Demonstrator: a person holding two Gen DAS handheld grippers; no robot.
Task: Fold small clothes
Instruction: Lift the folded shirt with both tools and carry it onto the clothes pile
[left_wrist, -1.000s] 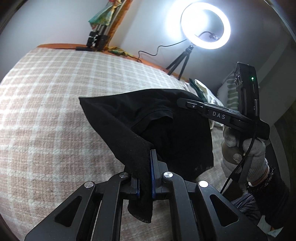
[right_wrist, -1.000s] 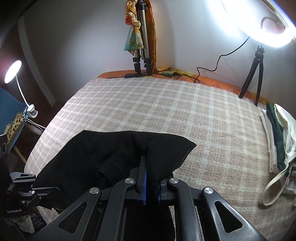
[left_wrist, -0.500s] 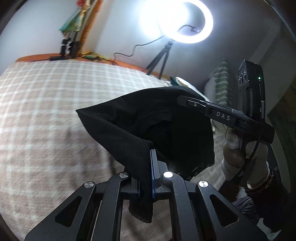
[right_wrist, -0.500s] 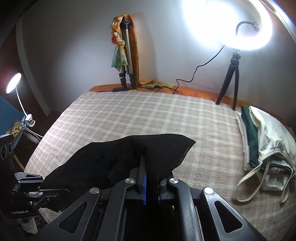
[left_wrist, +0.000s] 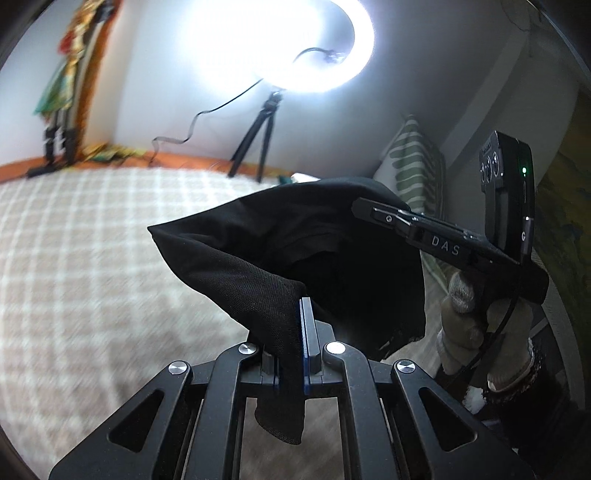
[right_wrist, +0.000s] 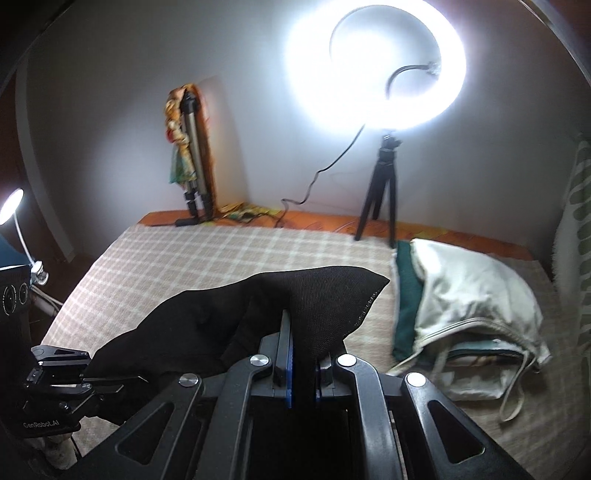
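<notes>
- The black garment (left_wrist: 295, 251) hung bunched above the checked bed (left_wrist: 92, 258), unfolded; by the look of it, laying it flat and every fold remained.
- The left claw (left_wrist: 295, 332) pinched one corner at 6 o'clock; the right claw (right_wrist: 301, 354) pinched another.
- Compared with a second earlier, both claws had risen, and the pale clothes pile (right_wrist: 469, 295) at 3 o'clock showed more fully.

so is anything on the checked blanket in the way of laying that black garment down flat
Nothing visible blocks it. Both tongs, left and right, are shut on the black knit garment, held above the beige checked blanket. The bare stretch ahead looks free; the white and green cloth pile lies off to the right.
</notes>
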